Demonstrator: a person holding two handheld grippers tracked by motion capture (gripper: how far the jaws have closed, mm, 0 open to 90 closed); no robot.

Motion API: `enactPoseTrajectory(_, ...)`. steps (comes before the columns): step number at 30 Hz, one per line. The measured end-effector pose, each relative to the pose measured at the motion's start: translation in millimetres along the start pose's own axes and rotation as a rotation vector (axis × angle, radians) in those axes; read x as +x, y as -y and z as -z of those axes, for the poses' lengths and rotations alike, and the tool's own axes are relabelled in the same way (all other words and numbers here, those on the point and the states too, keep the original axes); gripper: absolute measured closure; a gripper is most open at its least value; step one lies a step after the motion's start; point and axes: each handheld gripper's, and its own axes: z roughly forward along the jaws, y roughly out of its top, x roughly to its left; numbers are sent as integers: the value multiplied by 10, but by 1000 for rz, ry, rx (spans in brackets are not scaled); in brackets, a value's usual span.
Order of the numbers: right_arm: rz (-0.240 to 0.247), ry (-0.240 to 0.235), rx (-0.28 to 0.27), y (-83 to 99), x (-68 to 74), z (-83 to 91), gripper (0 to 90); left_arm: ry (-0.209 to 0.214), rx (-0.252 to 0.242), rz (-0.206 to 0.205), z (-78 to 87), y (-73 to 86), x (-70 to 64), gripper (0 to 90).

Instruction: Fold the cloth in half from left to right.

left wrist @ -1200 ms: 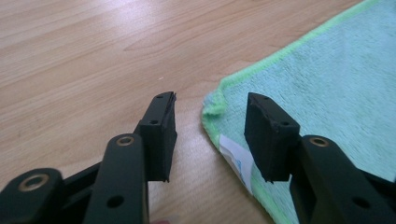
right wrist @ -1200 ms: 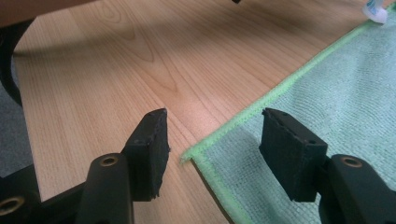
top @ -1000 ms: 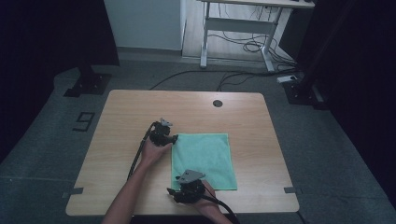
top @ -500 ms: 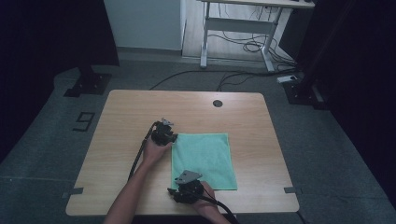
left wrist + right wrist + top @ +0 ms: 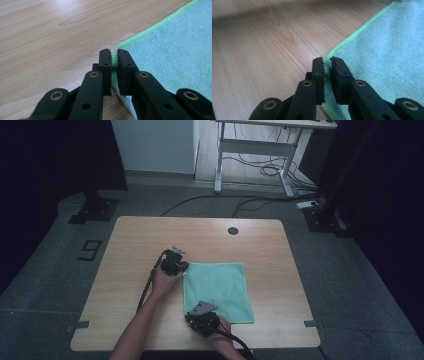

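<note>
Green cloth (image 5: 218, 291) lies flat on the wooden surface (image 5: 130, 245), a bit right of centre and toward the person's side. Both tongs are at its left edge: left tongs (image 5: 183, 268) on the far-left corner, right tongs (image 5: 196, 316) on the near-left corner.

In the left gripper view the left tongs (image 5: 113, 55) are drawn narrow w/ the cloth's hem (image 5: 115, 58) pinched between the pads, a white label peeking out underneath. Right gripper view shows much the same: right tongs (image 5: 326, 61) narrow, green edge (image 5: 327, 65) caught between them.

So, as I read it: both corners gripped, that part looks done. The cloth isn't lifted or folded yet, no crease anywhere, all four edges down on the wood. What's left is prob. the fold itself: raise the left side, carry it over to the right edge, lay it down, let go. Early stage, I'd say. Rest of the surface is bare apart from a dark cable hole (image 5: 232, 230) at the far side.
</note>
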Motion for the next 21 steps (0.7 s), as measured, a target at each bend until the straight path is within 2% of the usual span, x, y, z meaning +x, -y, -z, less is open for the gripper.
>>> enactPoseTrajectory(9, -19, -11, -14, 17, -18, 17, 842, 16, -21, 0, 71, -16, 19, 858)
enactPoseTrajectory(17, -27, -21, -90, -42, 43, 116, 847, 38, -51, -11, 232, -79, -24, 875)
enactPoseTrajectory(21, -34, -29, -115, -71, 73, 155, 848, 61, -52, 4, 283, -85, -20, 881)
